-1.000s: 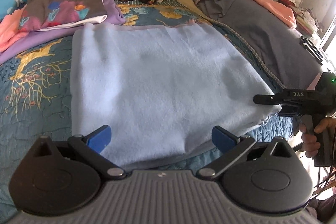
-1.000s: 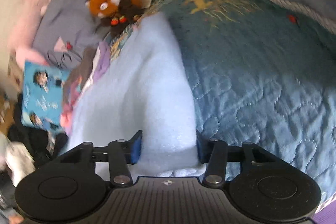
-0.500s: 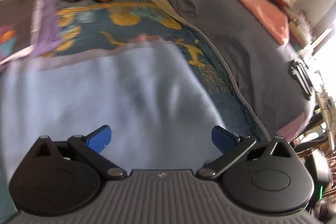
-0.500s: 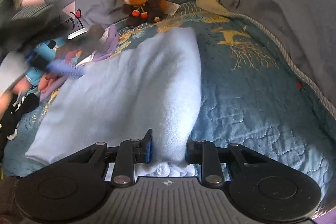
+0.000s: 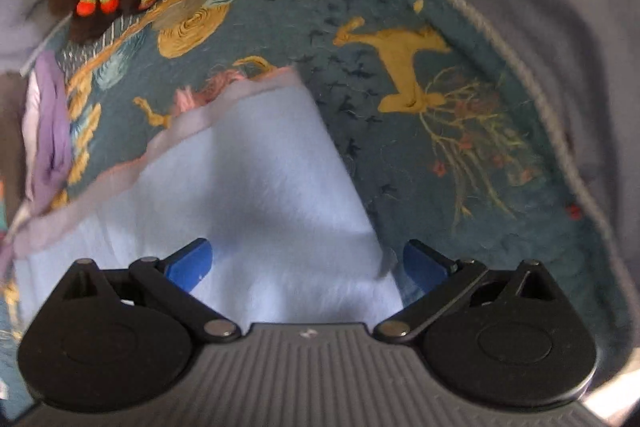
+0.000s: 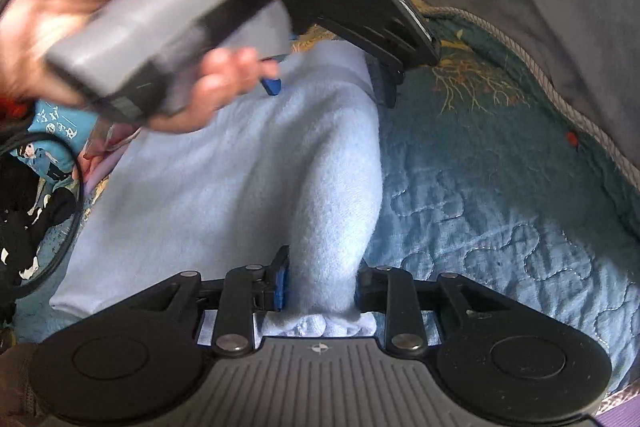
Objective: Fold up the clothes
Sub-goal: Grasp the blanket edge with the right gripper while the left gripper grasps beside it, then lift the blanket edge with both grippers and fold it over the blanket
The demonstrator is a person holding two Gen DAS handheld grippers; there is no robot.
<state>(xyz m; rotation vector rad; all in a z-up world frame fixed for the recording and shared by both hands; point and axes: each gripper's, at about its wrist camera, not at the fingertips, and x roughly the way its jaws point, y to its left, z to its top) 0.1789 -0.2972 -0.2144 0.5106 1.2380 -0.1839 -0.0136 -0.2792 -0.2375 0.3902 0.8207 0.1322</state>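
While clamped, blanket [image 6: 248, 195] edge bunches.

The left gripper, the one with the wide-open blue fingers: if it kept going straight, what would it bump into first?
Most likely the light blue fleece garment. The left gripper points steeply down at its far corner, jaws open, nothing between them. Depth is hard to judge.

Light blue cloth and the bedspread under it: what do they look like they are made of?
The light blue cloth looks like soft fleece or brushed flannel: matte, with a fuzzy nap and thick rounded folds. The teal bedspread looks like quilted woven cotton, with stitched wavy lines puffing the surface and a slight sheen; its gold deer may be embroidered or printed, which the blur leaves open.
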